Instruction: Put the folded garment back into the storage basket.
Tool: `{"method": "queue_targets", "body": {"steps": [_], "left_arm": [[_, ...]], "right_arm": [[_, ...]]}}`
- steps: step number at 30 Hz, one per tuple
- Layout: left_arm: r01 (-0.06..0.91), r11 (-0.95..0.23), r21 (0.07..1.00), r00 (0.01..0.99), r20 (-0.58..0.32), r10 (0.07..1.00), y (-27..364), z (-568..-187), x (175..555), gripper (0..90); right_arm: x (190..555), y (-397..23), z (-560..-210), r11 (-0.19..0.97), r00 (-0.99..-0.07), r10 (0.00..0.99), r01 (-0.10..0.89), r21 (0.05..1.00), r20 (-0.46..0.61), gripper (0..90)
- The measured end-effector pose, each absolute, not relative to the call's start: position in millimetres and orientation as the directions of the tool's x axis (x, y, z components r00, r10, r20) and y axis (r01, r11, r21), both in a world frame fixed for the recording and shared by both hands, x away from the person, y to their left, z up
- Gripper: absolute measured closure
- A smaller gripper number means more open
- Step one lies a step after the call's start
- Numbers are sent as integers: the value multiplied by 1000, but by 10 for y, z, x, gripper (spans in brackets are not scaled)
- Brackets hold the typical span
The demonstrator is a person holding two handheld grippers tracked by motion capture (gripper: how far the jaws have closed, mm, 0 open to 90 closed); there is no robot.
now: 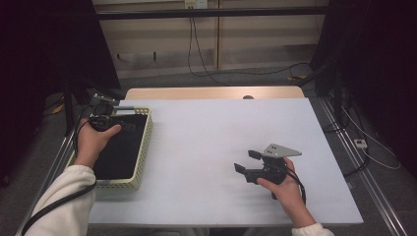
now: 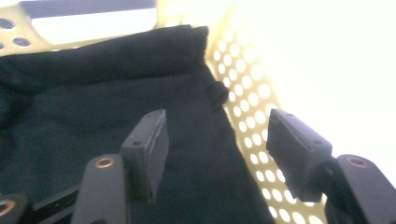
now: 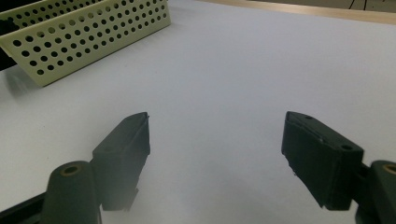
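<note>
1. The left gripper [image 2: 215, 144] is held over the black cloth [image 2: 102, 102], fingers parted, nothing gripped.
2. The cloth is seen lying inside the perforated basket [image 1: 142, 147].
3. The right gripper [image 3: 217, 158] is held wide above the bare white surface [image 1: 221, 132].

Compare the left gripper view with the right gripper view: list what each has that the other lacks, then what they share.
Left gripper view alone: black cloth lying inside the basket, under the open left claw.
Right gripper view alone: the bare white tabletop beneath the open right claw, with the table's wooden edge beyond.
Shared: the cream perforated basket.
</note>
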State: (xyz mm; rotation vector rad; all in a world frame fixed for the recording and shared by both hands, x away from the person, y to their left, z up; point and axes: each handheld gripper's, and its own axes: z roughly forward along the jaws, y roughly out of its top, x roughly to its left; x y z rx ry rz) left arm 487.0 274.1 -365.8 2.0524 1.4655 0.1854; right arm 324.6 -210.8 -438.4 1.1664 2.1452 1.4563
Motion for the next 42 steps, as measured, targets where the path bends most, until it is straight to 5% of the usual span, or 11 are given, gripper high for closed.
{"method": "queue_targets", "body": {"steps": [42], "left_arm": [[683,-431,590,649,-219,729,1786,-3597,4359,254]], "right_arm": [[3064,-2529,-4345,138,-572,801,462,876,175,241]]}}
